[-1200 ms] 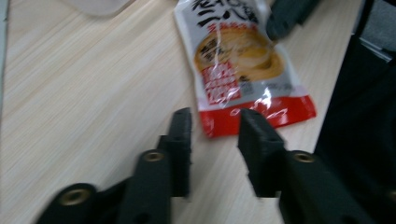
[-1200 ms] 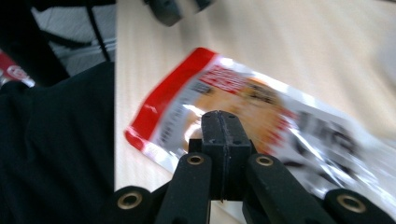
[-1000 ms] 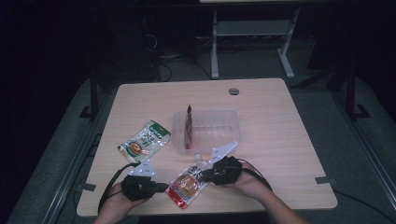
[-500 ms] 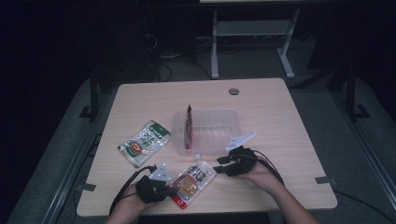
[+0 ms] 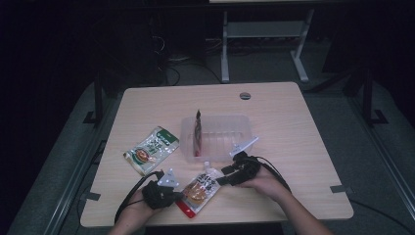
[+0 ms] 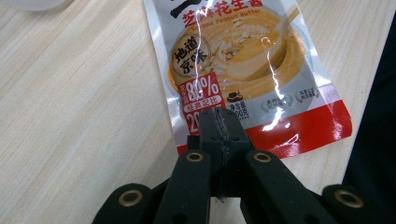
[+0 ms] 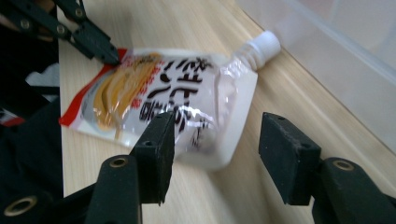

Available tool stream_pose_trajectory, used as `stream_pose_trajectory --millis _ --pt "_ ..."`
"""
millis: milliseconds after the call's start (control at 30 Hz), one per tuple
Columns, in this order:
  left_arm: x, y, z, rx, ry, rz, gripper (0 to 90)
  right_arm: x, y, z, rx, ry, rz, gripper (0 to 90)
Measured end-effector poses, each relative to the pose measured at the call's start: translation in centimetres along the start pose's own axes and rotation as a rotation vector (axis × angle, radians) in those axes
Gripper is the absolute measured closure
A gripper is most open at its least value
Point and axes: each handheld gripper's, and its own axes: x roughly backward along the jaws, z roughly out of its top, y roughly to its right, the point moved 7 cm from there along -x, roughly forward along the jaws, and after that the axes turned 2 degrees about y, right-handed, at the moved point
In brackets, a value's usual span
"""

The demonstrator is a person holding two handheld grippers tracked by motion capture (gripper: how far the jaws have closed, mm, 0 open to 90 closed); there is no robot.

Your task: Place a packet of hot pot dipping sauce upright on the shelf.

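A pale wooden table (image 5: 303, 122) is being lit in an otherwise dark room, with grey floor around it. Near its front edge, a spouted peanut butter pouch (image 5: 199, 188) is lying flat, its white screw cap (image 5: 207, 165) pointing toward the far side and its red bottom strip toward the person.

The red bottom edge of the pouch (image 6: 243, 60) is being pinched by the left gripper (image 6: 223, 122), whose jaws are pressed fully together on the foil. In the high view the same left gripper (image 5: 178, 195) is being held low at the pouch's near left corner.

The pouch (image 7: 159, 93) is being straddled at its upper corner by the right gripper (image 7: 215, 137); the jaws have just been opening and are standing moderately wide, the pads clear of the foil, with the corner of the pouch lying between them. In the high view the right gripper (image 5: 220, 175) is being held just right of the cap (image 7: 261, 46).

Just beyond the pouch, a clear plastic container (image 5: 244, 128) is standing at the table's middle, with a dark pouch (image 5: 197, 132) propped upright on edge at its left end. Well to the left, a green-topped sauce pouch (image 5: 150, 149) is lying flat on the wood.
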Motion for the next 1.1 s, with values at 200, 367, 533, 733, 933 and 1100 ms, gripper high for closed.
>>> stream_pose_trajectory --millis 200,367,533,733,933,1100 --pt "0.0 0.0 0.0 -0.002 0.001 0.002 89.9 -1.4 0.5 0.2 -0.020 -0.012 0.033 45.1" --pt "-0.1 0.1 0.0 0.003 0.010 0.005 89.9 -1.7 -0.1 0.3 -0.030 -0.022 0.068 48.4" --pt "0.0 0.1 0.0 -0.002 0.007 0.005 89.9 -1.9 0.1 0.3 -0.047 -0.026 0.087 58.6" --pt "-0.1 0.1 0.0 0.006 0.016 0.000 89.9 -1.8 -0.2 0.4 -0.048 -0.024 0.114 77.2" --pt "-0.1 0.1 0.0 0.004 0.017 0.002 89.9 -1.6 -0.6 0.4 -0.015 -0.025 0.123 87.4" --pt "0.0 0.1 -0.1 -0.001 0.019 0.001 89.8 -1.4 -0.8 0.5 0.022 -0.023 0.132 89.2"
